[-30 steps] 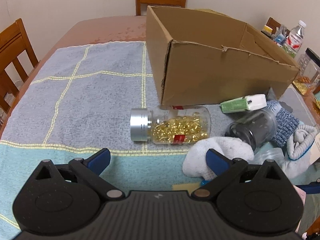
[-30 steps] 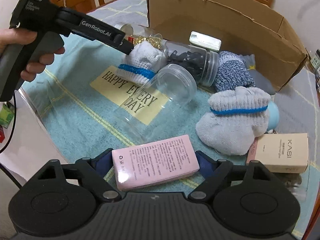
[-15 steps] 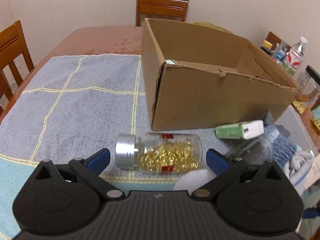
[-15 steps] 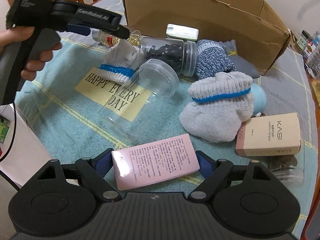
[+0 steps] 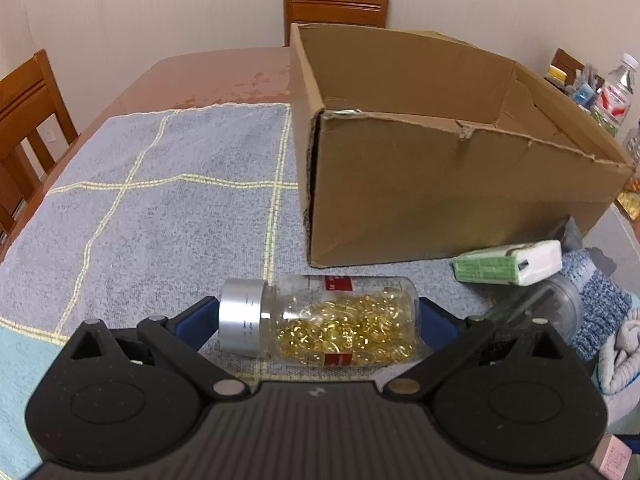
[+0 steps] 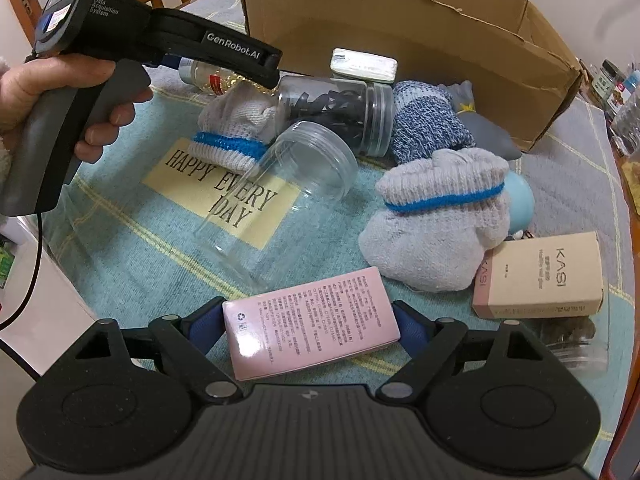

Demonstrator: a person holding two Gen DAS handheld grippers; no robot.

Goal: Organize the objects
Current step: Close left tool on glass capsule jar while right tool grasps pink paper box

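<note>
left tongs (image 5: 318, 322) – wide open, straddling capsule bottle (image 5: 320, 322), not pinched | glass-smooth, rollable, best taken mid-body | right tongs (image 6: 310, 330) – pink box (image 6: 310, 330) bracketed, grip can't be told

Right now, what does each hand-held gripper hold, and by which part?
Right hand-held gripper: pink box, by its short ends. Left hand-held gripper: straddles capsule bottle; grip unclear.

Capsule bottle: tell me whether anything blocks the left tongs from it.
Nothing visible does. The capsule bottle lies on its side between the open left tongs, one pad at its silver cap and one at its base.
</note>
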